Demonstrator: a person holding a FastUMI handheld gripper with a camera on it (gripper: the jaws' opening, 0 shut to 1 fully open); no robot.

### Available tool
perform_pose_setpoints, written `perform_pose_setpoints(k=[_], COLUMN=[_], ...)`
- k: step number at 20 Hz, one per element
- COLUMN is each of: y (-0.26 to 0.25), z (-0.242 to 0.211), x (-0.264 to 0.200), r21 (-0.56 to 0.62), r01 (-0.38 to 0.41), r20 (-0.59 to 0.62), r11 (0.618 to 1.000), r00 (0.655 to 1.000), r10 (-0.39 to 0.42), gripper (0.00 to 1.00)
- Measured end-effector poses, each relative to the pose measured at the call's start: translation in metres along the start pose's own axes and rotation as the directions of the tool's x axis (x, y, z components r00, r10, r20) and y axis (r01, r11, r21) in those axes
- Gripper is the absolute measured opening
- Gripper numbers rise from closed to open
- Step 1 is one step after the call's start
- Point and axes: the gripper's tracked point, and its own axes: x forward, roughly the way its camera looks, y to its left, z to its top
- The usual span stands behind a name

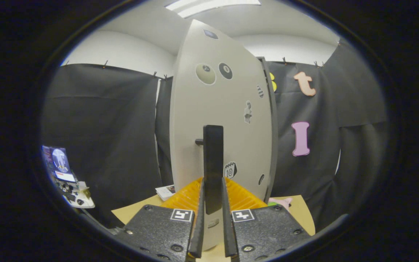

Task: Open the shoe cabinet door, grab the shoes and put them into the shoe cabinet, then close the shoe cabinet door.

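Gripping the door handle [213, 163], a dark upright bar, you have the gripper [213, 214] clenched on it: the 2 fingers [198, 218] press its lower end from either side, with the bar standing straight up between them. The handle is fixed by a short stub to the shoe cabinet door [220, 109], a pale panel dotted with stickers that fills the space just beyond the fingers and appears to be swung partly out on its hinge, though you cannot tell from here how wide. The cabinet body [273, 127] shows as a grey edge just beside the door's far side.

The step in hand is judged to be moving the door by its handle. To do it well, keep both fingers square on the bar and follow the arc of the hinge instead of pulling straight back, so that the bar does not twist or slide out of the grip. Move slowly near the end of travel.

Below the door lies an orange ribbed tray [244, 196], touching the fingers' far ends in this view, on a tan floor mat [300, 211]. A pink item [280, 202] rests on the mat near the cabinet; whether it is 1 of the shoes cannot be told. A small screen [58, 163] stands well apart.
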Motion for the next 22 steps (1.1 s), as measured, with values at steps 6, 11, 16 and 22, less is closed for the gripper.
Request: perform_pose_setpoints(k=[6, 11, 16, 22], y=[-0.021, -0.044, -0.089, -0.141], z=[-0.012, -0.022, -0.018, -0.018], x=[-0.003, -0.01, -0.019, -0.039], r21=[-0.029, -0.031, -0.044, -0.033], r01=[0.021, 0.111, 0.24, 0.291], r20=[-0.002, -0.015, 0.008, 0.031], r11=[0.999, 0.993, 0.97, 0.956], r00=[1.0, 0.994, 0.971, 0.957], r10=[-0.021, -0.112, -0.239, -0.29], gripper=[0.26, 0.26, 0.22, 0.16])
